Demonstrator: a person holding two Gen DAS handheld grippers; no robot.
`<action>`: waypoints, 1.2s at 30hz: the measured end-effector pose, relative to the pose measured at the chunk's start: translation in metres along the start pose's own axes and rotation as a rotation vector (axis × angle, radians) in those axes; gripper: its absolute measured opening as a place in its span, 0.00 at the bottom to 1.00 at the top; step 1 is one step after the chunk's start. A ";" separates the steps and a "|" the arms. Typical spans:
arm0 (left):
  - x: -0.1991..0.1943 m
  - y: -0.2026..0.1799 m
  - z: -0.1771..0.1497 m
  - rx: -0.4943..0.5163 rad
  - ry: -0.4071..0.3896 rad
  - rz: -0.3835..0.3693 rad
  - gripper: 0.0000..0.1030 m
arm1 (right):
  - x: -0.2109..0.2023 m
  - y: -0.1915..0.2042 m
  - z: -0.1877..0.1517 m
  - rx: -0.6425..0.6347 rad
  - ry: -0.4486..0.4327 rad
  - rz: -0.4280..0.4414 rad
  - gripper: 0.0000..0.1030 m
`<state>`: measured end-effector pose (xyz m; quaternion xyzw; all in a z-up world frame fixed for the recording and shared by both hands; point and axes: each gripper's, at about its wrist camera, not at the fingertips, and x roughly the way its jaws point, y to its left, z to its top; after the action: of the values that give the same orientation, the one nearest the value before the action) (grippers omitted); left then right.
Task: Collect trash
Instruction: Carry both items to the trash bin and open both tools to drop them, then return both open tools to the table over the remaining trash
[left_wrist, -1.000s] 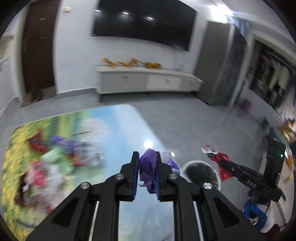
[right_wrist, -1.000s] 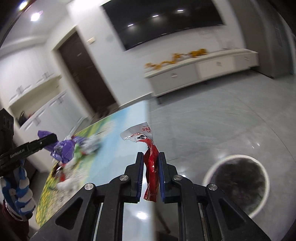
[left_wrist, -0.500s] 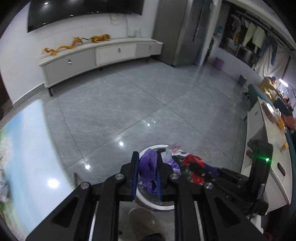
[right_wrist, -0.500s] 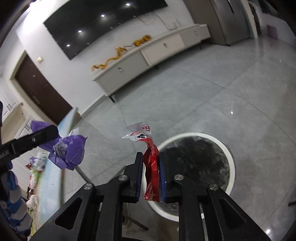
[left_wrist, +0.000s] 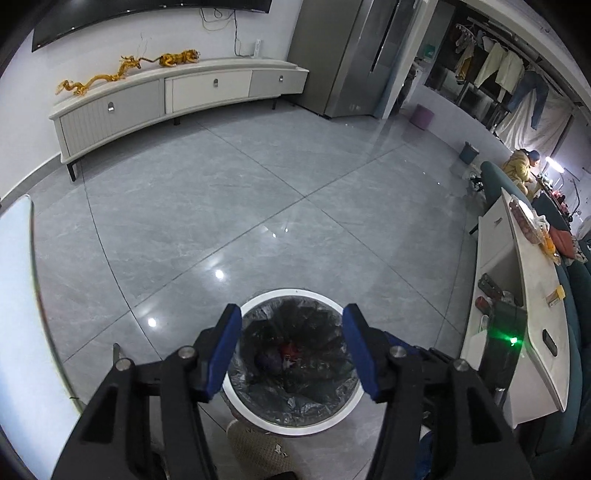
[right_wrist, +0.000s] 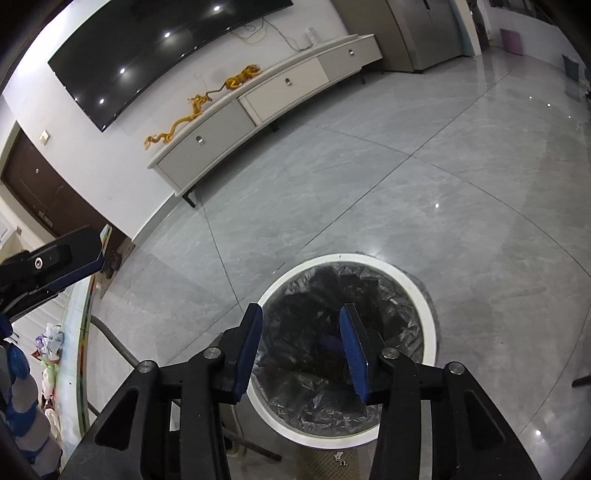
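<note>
A round white-rimmed bin (left_wrist: 255, 417) lined with a black bag stands on the grey floor. The purple wrapper (left_wrist: 269, 361) and the red wrapper (left_wrist: 290, 350) lie at its bottom. My left gripper (left_wrist: 291, 352) is open and empty right above the bin mouth. In the right wrist view the bin (right_wrist: 424, 295) sits under my right gripper (right_wrist: 301, 347), which is open and empty; the purple wrapper (right_wrist: 330, 341) shows inside. The left gripper's finger (right_wrist: 55, 258) shows at the far left there.
The glass table edge (left_wrist: 22, 295) is at the left, with more trash on it (right_wrist: 48, 354). A white TV cabinet (left_wrist: 177, 92) stands at the far wall. A white counter (left_wrist: 532, 302) is at the right. A slippered foot (left_wrist: 255, 450) is beside the bin.
Both grippers moved from the table to over the bin and opened. The purple and red wrappers dropped into the bin.
</note>
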<state>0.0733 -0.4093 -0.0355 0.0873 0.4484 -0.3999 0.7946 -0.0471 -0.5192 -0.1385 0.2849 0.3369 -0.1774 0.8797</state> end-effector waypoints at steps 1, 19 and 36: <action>-0.002 -0.001 0.000 -0.001 -0.008 0.008 0.54 | -0.004 0.000 0.001 0.000 -0.008 -0.004 0.42; -0.125 0.049 -0.066 -0.074 -0.198 0.303 0.62 | -0.065 0.108 -0.012 -0.270 -0.078 0.010 0.48; -0.247 0.126 -0.144 -0.210 -0.356 0.443 0.72 | -0.105 0.219 -0.053 -0.490 -0.090 0.074 0.56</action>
<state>0.0022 -0.1161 0.0467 0.0289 0.3108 -0.1775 0.9333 -0.0370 -0.3042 -0.0145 0.0668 0.3195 -0.0707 0.9426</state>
